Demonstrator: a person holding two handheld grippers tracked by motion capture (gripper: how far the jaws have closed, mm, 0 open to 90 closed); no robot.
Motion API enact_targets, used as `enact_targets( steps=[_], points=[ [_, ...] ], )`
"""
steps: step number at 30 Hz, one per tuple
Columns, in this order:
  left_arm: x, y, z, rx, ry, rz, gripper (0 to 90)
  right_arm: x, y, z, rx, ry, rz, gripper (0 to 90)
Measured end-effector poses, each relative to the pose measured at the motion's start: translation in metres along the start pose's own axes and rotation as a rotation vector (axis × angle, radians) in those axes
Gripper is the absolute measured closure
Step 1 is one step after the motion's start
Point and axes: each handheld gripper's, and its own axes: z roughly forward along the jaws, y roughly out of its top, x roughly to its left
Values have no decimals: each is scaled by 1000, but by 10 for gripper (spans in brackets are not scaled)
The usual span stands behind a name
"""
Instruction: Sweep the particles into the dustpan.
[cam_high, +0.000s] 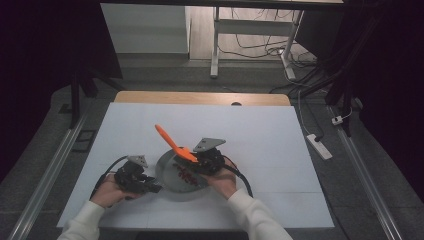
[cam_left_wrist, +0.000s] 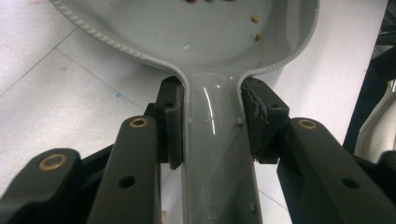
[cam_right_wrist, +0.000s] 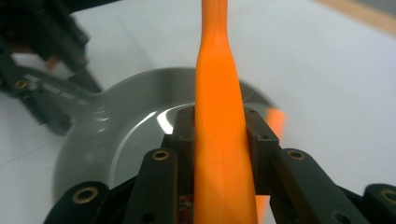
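A grey pan (cam_high: 167, 172) lies near the front middle of the white mat, with small red bits (cam_high: 186, 175) in it. My left gripper (cam_high: 150, 187) is shut on the pan's handle (cam_left_wrist: 212, 140); in the left gripper view both pads (cam_left_wrist: 170, 121) press on its sides, and yellow beads (cam_left_wrist: 255, 19) lie in the bowl (cam_left_wrist: 187, 32). My right gripper (cam_high: 200, 160) hovers over the pan's right rim, shut on an orange spatula (cam_high: 170, 140) that slants up to the left. In the right gripper view the spatula (cam_right_wrist: 219, 116) runs between the jaws above the pan (cam_right_wrist: 116, 126).
The white mat (cam_high: 250, 130) covers the table and stretches far beyond and to both sides of the pan. A wooden edge (cam_high: 200, 97) shows at the back. A power strip (cam_high: 319, 146) lies on the floor at right, and metal rails (cam_high: 50, 170) flank the table.
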Motion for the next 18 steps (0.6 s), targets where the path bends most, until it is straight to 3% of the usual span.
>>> enact_targets(
  steps=[4,9,18],
  points=[
    [0,0,0,1,1,2,619,-19,-1,-14,-28,-55,45,702],
    [0,0,0,2,2,4,619,-36,-6,-25,-27,-119,68,702],
    [-1,-1,-2,4,0,3,619,-54,-22,-24,17,-173,99,702]
  ],
)
